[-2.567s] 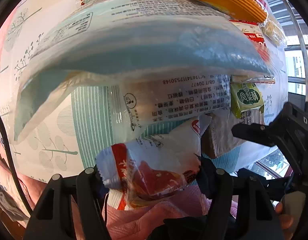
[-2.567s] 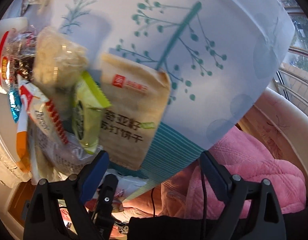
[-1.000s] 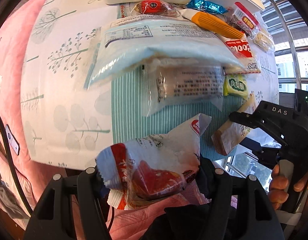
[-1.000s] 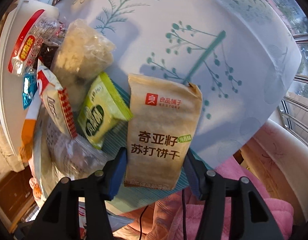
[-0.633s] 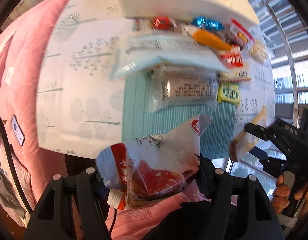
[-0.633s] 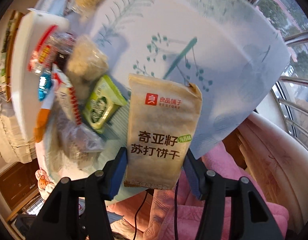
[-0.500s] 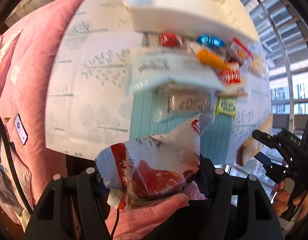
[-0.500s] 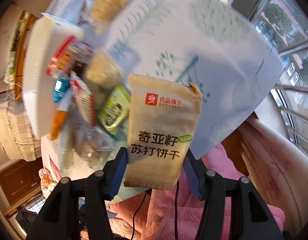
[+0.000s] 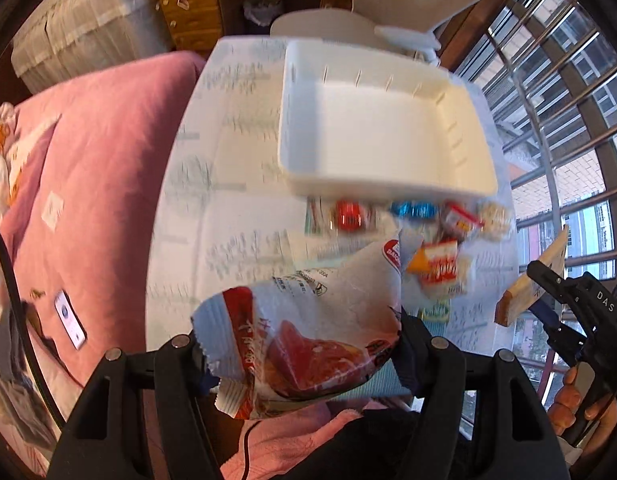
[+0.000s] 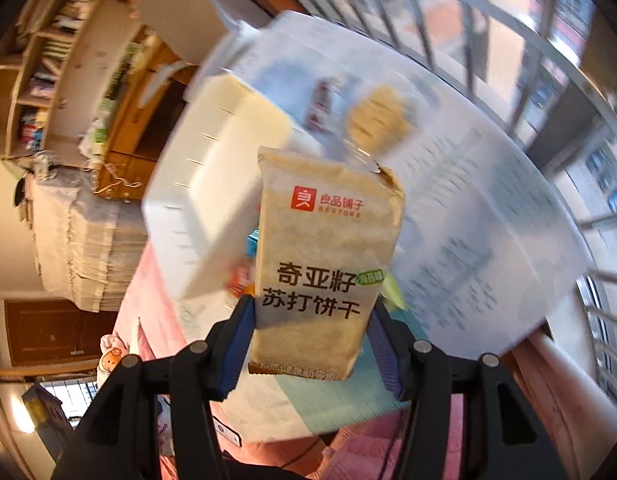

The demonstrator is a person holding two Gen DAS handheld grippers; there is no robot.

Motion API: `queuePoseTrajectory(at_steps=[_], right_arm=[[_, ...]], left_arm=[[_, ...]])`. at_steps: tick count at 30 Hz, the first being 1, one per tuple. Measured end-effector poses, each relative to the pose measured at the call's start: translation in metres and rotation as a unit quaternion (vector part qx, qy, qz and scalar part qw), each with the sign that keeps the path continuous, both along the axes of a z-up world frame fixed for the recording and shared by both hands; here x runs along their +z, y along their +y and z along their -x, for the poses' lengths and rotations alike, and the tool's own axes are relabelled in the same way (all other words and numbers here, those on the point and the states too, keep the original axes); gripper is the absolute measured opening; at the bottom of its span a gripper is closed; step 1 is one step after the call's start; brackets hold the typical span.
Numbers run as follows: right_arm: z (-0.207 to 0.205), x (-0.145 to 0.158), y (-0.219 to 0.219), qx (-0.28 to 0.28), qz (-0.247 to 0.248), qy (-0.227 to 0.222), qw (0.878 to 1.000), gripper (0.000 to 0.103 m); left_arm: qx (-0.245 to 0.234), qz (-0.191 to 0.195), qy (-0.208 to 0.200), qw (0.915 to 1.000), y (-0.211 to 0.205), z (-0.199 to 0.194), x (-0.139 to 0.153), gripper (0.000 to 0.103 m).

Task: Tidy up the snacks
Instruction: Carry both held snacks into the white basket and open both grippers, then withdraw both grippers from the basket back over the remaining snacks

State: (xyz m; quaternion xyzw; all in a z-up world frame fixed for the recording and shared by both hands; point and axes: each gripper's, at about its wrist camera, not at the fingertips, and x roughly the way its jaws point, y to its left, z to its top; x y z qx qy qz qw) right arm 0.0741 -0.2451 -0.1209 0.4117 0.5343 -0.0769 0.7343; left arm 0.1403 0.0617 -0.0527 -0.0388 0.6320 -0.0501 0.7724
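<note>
On the left, our left gripper point(image 9: 298, 354) is clamped across the lower half of a red-and-white snack pouch point(image 9: 308, 320). The jaws stand about half open, and the pads press on both side edges. The pouch looks air-filled and light; its film is glossy, so we judge it slippery and easy to crush. We take such a pouch at the flat side seams, low down, where the film is doubled.

Ahead lies the white tray point(image 9: 384, 128), apparently empty, on the patterned tablecloth point(image 9: 228, 200). Just beside its near wall lie loose snacks: a red-wrapped candy point(image 9: 350, 216), a blue-wrapped candy point(image 9: 412, 209) and a red-and-white biscuit pack point(image 9: 444, 270). Motion blur hides the finer details.

On the right, our right gripper point(image 10: 310, 340) holds a tan soda-cracker pack point(image 10: 326, 264) upright, well above the table. The jaws are set fairly narrow, closed on the two long edges near the bottom seam. The pack appears flat, fairly stiff and light, and its contents are probably brittle. We keep pressure on the edges only and do not squeeze the broad faces. The paper-like matte wrapper should give better friction than the pouch.
</note>
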Motion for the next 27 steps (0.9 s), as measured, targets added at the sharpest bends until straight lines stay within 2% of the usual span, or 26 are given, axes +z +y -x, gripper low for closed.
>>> queuePoseTrajectory(at_steps=[3, 9, 20, 23, 24, 25, 27], right_arm=[[-0.018, 0.015, 0.005, 0.000, -0.007, -0.036, 0.999, 0.056], [-0.057, 0.027, 0.014, 0.002, -0.021, -0.069, 0.997, 0.056], [-0.120, 0.005, 0.029, -0.001, -0.035, -0.077, 0.996, 0.056], [-0.131, 0.000, 0.030, 0.000, -0.038, -0.078, 0.996, 0.057], [-0.133, -0.002, 0.030, -0.001, -0.040, -0.079, 0.996, 0.057], [-0.135, -0.005, 0.028, -0.005, -0.042, -0.075, 0.996, 0.060], [-0.136, -0.008, 0.026, -0.013, -0.044, -0.066, 0.997, 0.068]], left_arm=[[-0.013, 0.000, -0.015, 0.9998, 0.002, -0.022, 0.012, 0.066], [-0.037, 0.005, -0.041, 0.9985, 0.001, -0.069, 0.025, 0.067], [-0.072, 0.078, -0.060, 0.9925, -0.008, -0.141, 0.000, 0.067], [-0.071, 0.089, -0.059, 0.9917, -0.012, -0.152, -0.008, 0.073], [-0.064, 0.083, -0.057, 0.9929, -0.014, -0.155, -0.011, 0.078], [-0.060, 0.084, -0.054, 0.9932, -0.014, -0.155, -0.013, 0.085], [-0.058, 0.095, -0.043, 0.9929, -0.016, -0.157, -0.016, 0.087]])
